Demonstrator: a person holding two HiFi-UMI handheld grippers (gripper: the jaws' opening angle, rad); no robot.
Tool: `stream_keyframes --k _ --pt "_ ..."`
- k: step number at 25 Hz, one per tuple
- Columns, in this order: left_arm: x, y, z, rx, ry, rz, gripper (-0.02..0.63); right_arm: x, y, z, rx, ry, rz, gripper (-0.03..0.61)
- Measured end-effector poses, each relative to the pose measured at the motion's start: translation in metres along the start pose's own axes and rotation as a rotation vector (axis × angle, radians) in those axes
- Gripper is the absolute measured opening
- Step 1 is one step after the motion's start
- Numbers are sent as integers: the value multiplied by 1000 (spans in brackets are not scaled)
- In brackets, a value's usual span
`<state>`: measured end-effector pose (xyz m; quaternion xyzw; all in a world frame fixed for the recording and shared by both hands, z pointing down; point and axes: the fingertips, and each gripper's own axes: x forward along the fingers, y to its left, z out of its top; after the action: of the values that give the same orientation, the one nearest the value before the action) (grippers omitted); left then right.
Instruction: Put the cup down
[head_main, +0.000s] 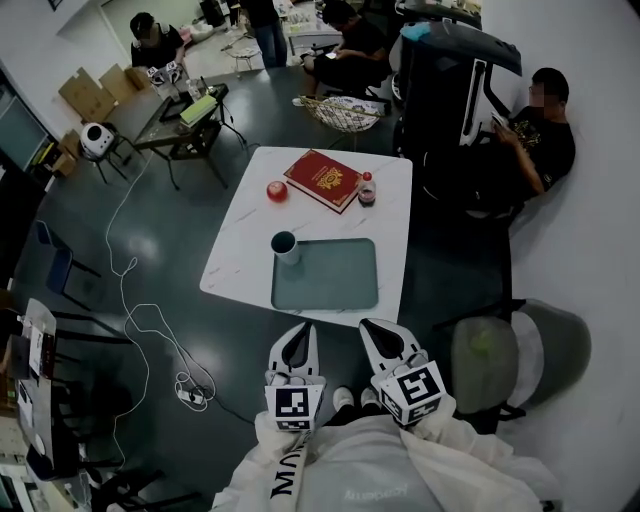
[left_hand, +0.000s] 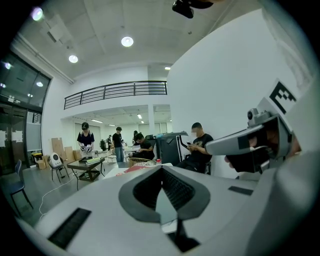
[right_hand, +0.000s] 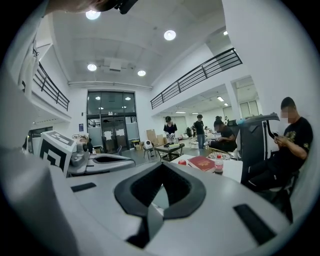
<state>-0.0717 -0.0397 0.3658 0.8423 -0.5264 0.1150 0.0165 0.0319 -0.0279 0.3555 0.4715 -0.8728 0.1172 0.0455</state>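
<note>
The cup (head_main: 285, 246) stands upright on the white desk (head_main: 240, 235), nobody touching it. It's a small round cup with a pale outer wall and a dark inside. It sits left of the desk's middle, closer to the near edge than the far one, right at the far left corner of the grey-green tray (head_main: 330, 282). Whether its base overlaps that corner or stands just beside it, I can't tell.

Both grippers hang off the near edge, well apart from the cup. The left gripper (head_main: 300, 335) has its fingers pressed together with nothing between them. The right gripper (head_main: 378, 332) is the same, fingers together and empty, and the two sit side by side.

Toward the far edge lie a red book (head_main: 322, 180), a small red round thing (head_main: 277, 191) to its left, and a red-capped bottle (head_main: 366, 190) toward the right edge.
</note>
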Motion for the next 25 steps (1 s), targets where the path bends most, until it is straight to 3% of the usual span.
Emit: stream_keyframes --k 9,25 --pt "9 -27 26 31 -31 -17 11 -4 -12 15 5 -41 29 5" --pt "12 -27 19 14 -19 -22 11 2 -13 12 -2 -29 34 5"
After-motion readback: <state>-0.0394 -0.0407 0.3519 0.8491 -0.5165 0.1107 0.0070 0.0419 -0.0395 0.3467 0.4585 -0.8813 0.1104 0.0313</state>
